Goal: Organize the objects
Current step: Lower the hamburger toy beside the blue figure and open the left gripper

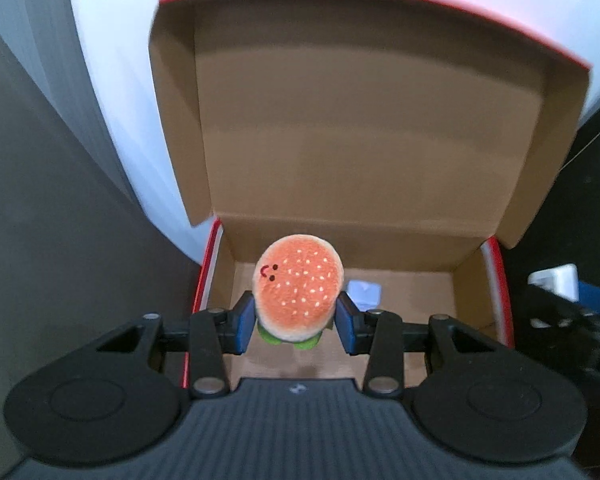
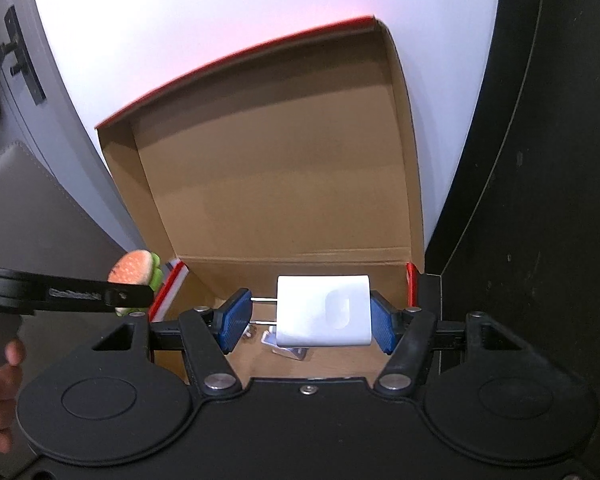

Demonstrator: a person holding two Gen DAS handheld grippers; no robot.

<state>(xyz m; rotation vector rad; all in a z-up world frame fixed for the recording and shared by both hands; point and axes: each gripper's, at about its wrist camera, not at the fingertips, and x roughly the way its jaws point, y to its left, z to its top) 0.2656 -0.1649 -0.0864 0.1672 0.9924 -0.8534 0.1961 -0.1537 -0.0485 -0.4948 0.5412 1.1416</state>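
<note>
A plush burger with an orange seeded bun and a small face sits between the blue pads of my left gripper, which is shut on it above the front left of the open cardboard box. My right gripper is shut on a white charger plug; its two prongs press the left pad and its body presses the right pad. It hangs over the box floor. From the right wrist, the burger and the left gripper's finger show over the box's left rim.
The box has red outer edges, and its lid stands upright against a white wall. Small pale items lie on the box floor. A grey surface lies to the left, a dark one to the right. A person's hand shows at the left edge.
</note>
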